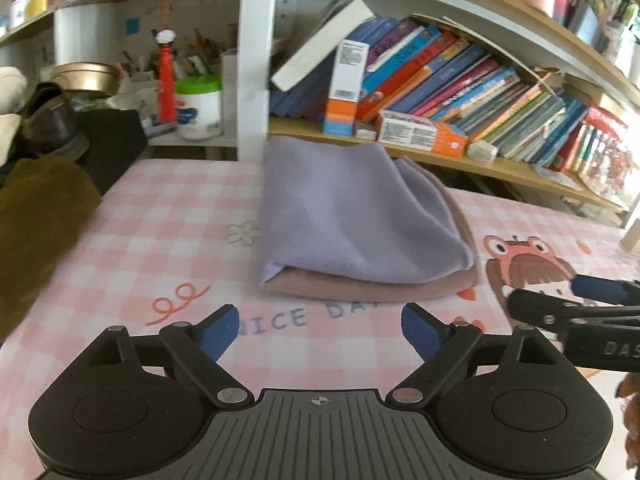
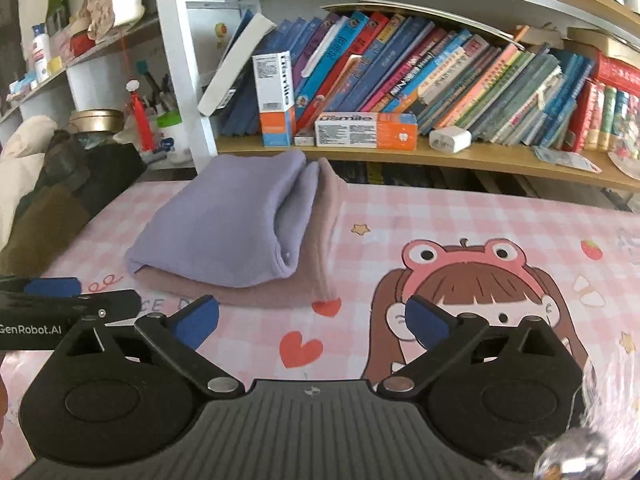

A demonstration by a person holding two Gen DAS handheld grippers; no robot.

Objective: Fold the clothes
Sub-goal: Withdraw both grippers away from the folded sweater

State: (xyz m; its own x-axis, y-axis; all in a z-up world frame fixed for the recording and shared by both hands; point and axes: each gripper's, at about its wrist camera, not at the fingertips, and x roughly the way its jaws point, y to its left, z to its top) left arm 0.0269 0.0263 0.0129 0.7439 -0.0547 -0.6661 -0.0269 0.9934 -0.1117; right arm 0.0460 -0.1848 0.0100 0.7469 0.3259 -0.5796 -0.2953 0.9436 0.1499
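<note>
At table's far edge: lilac cloth (image 1: 352, 216) folded, stacked on folded pink cloth (image 1: 372, 290). Both lie as task wants. Left claw (image 1: 320, 332), right claw (image 2: 312, 320): wide, empty, near stack.

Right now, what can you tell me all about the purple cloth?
The purple cloth looks soft and fleecy, pale lilac. It is folded into a neat, thick rectangle, with rounded layered edges showing on one side. It lies flat on top of a folded pink cloth, which sticks out underneath. Both sit on the pink checked tablecloth, in front of the bookshelf. Neither claw touches it.
</note>
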